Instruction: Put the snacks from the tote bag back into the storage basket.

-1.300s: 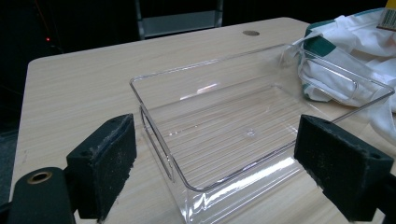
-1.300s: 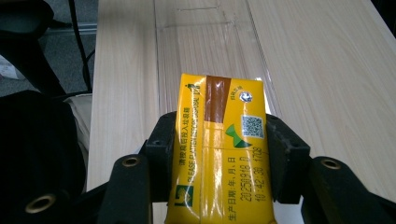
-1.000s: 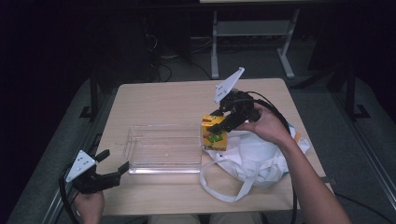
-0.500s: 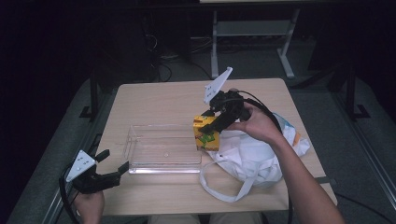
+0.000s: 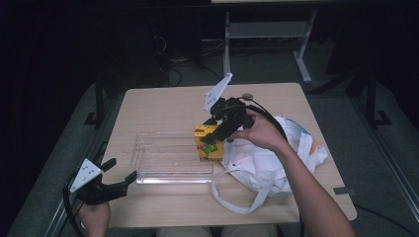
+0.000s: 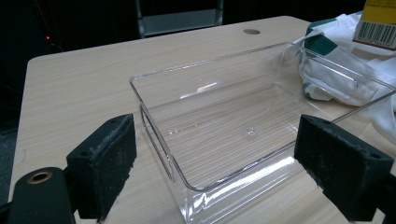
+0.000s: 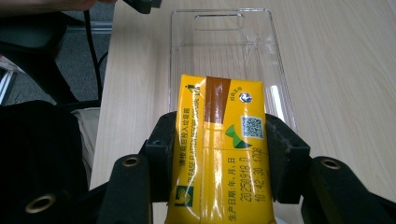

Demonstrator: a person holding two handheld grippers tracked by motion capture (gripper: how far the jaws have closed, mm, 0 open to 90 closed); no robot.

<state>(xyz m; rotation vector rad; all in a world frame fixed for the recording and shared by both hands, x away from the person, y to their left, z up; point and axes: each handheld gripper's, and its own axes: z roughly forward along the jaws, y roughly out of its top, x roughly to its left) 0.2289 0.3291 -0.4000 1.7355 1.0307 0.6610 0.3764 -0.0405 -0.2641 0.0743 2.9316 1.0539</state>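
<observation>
Here the right gripper (image 5: 213, 134) was pinching a yellow drink carton (image 5: 207, 143) by its two narrow sides, its black jaws pressed flat against the pack, as the right gripper view showed plainly (image 7: 217, 154). The carton (image 7: 217, 154) stood held at the right end of a clear plastic tray (image 5: 170, 158), over or just at that end's rim; whether it touched the tray's floor could not be told. In the right gripper view the carton's top face carried a brown strip, a small foil-covered straw hole and printed date figures, and the tray (image 7: 219, 51) stretched away beyond it with a slot handle at its far end.

The tray lay on a pale wooden table (image 5: 163, 106), nearer the front edge than the back and left of the middle. A white cloth bag (image 5: 267, 160) with green and orange print sat crumpled just beside the tray's right end, towards the table's right edge, its strap looped out towards the front edge.

The left gripper (image 5: 116, 175) hung off the table's front left corner, jaws spread wide and holding nothing. In the left gripper view those two black pads (image 6: 107, 163) framed the tray (image 6: 196, 116), with the bag (image 6: 336, 70) behind it and the carton's barcoded bottom corner (image 6: 379, 23) at the upper right.
</observation>
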